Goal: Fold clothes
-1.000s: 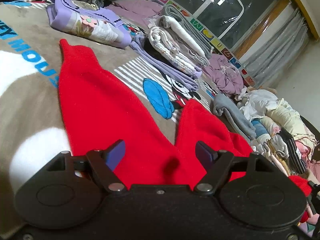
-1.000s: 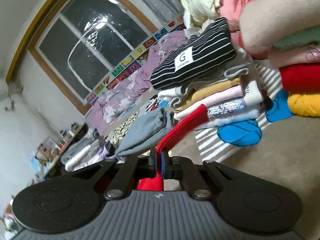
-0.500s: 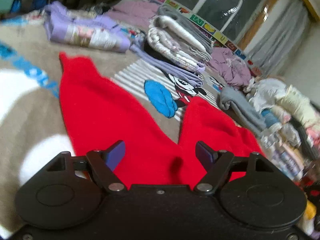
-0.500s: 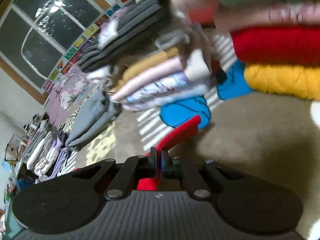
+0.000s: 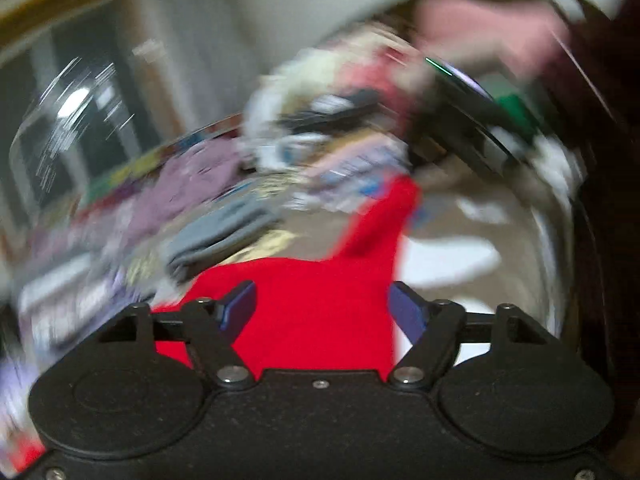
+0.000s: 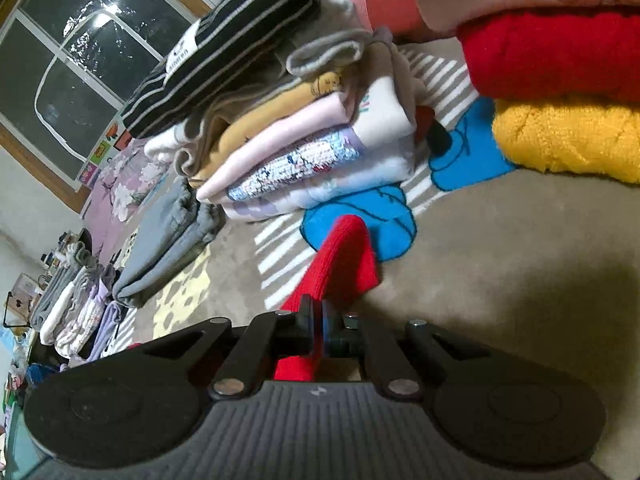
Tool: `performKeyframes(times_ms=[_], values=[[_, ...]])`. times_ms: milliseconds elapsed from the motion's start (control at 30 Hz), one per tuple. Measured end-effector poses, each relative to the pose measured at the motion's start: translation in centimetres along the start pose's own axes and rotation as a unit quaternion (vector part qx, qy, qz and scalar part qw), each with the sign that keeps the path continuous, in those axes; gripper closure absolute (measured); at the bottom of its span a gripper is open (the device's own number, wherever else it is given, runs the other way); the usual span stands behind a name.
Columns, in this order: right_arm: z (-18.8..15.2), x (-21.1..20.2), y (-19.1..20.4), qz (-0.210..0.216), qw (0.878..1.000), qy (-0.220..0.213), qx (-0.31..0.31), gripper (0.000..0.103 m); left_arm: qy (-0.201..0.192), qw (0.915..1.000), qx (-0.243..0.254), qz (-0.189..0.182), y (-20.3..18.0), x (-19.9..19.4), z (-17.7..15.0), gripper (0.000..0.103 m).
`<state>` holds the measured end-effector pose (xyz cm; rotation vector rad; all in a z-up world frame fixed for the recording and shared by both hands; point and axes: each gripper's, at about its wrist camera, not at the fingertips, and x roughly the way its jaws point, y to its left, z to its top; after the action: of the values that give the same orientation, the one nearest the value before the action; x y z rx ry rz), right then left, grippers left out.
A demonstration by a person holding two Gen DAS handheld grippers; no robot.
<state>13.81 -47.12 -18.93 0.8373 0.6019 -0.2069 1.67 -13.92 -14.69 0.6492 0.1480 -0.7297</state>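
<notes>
A red knit garment [image 5: 316, 300] lies on the beige cartoon blanket [image 6: 500, 240]. In the blurred left wrist view my left gripper [image 5: 325, 308] is open just above the red cloth, with the cloth showing between its blue pads. A red sleeve rises from it toward my right gripper [image 5: 452, 120] at the upper right. In the right wrist view my right gripper [image 6: 318, 316] is shut on the red sleeve cuff [image 6: 340, 264], held low over the blanket.
A stack of folded clothes topped by a black striped piece [image 6: 224, 48] stands ahead. Folded red [image 6: 552, 52] and yellow [image 6: 568, 136] knits lie at the right. Grey folded trousers [image 6: 168, 248] and more piles lie left. A window [image 6: 72, 64] is behind.
My left gripper has swung sharply to the right and the view is now blurred. My right gripper has lowered the sleeve cuff toward the blanket near the stack.
</notes>
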Motion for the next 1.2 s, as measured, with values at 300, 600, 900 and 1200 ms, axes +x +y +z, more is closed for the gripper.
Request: performKeyframes(times_ms=[300, 600, 900, 1200], values=[[0.4, 0.0, -0.2, 0.01, 1.0, 0.008, 0.002, 0.097, 0.07, 0.9762, 0.204, 0.024, -4.8, 4.1, -1.6, 0.058], [1.3, 1.2, 0.5, -0.001, 0.999, 0.027, -0.017, 0.097, 0.108, 0.9443, 0.307, 0.049, -6.9, 5.5, -2.9, 0.065], [1.2, 1.8, 0.2, -0.004, 0.999, 0.038, -0.021, 0.097, 0.099, 0.9938, 0.033, -0.039, -0.4, 4.2, 0.3, 0.098], [1.5, 2.1, 1.3, -0.035, 0.997, 0.051, -0.049, 0.092, 0.14, 0.9813, -0.054, -0.121, 1.6, 3.9, -1.5, 0.07]])
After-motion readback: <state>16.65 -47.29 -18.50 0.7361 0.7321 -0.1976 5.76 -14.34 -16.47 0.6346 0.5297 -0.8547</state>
